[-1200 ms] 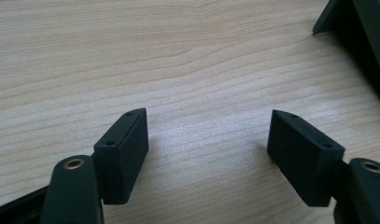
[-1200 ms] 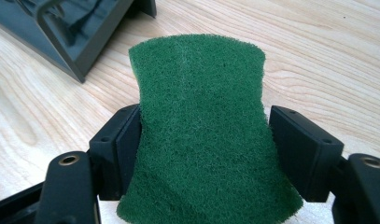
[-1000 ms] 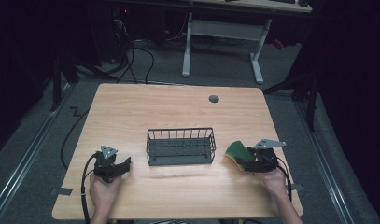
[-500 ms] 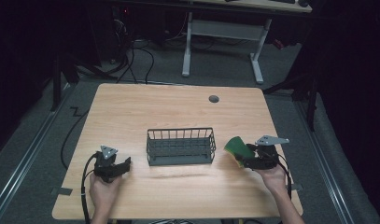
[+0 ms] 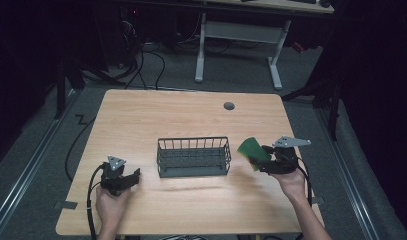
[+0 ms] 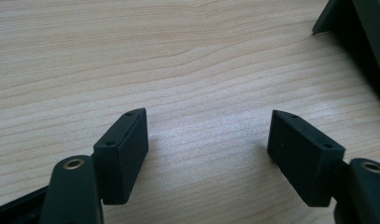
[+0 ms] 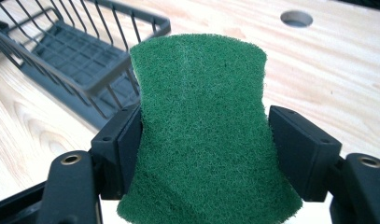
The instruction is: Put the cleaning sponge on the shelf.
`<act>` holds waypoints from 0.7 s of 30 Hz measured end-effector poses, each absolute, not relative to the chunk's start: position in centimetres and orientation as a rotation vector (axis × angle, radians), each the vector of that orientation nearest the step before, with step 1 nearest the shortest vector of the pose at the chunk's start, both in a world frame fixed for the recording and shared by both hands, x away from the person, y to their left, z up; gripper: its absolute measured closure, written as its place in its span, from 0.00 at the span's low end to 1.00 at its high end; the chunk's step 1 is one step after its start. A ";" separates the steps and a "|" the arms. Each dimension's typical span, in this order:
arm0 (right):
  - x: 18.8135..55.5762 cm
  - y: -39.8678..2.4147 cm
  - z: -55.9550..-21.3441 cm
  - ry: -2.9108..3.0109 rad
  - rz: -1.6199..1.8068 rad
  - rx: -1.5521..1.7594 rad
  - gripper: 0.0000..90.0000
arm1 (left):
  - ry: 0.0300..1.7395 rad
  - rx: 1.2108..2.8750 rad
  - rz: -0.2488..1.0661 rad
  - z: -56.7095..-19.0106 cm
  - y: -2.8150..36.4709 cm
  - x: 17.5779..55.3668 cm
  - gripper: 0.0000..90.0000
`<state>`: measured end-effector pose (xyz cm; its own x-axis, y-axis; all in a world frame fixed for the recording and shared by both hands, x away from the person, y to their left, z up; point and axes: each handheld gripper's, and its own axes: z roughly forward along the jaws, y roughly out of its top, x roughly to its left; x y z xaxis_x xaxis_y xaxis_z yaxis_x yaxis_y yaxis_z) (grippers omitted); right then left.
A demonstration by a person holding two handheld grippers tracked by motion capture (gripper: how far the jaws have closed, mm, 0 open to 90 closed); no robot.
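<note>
A green scouring pad [image 7: 201,126] is pinched between the jaws of my right gripper [image 5: 261,161], which is shut on it and holds it above the table. In the high view the green scouring pad [image 5: 251,150] hangs just right of the dark wire basket [image 5: 193,156]. The basket [image 7: 61,51] lies ahead and to the left in the right gripper view, with nothing in it. My left gripper [image 5: 131,179] rests low over the table near the front left, open, with bare wood between its jaws [image 6: 206,140].
A round cable hole [image 5: 229,106] sits in the wooden table [image 5: 141,120] toward the back. A corner of the basket [image 6: 351,28] shows at the top right of the left gripper view. Cables trail from both grippers off the front edge.
My right gripper has lifted the green pad a little and carried it left, closer to the basket's right end. The left gripper has stayed still.
</note>
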<state>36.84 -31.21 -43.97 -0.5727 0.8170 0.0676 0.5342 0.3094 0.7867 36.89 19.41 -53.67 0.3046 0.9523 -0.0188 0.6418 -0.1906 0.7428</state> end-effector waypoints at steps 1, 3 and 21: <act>36.9 -31.1 -43.7 2.235 1.151 1.208 0.33 | 1.415 1.922 0.606 -53.7 19.4 36.9 0.33; 37.0 -30.8 -43.3 2.234 1.161 1.197 0.33 | 1.414 1.923 0.608 -53.7 19.4 36.9 0.33; 38.9 -25.5 -40.4 2.313 1.187 1.057 0.33 | 1.415 1.917 0.603 -53.7 19.5 36.9 0.33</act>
<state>38.90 -25.45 -40.40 -0.6687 0.7426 0.0385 0.4643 0.3765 0.8017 36.88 19.46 -53.66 0.3049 0.9521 -0.0239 0.6421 -0.1869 0.7435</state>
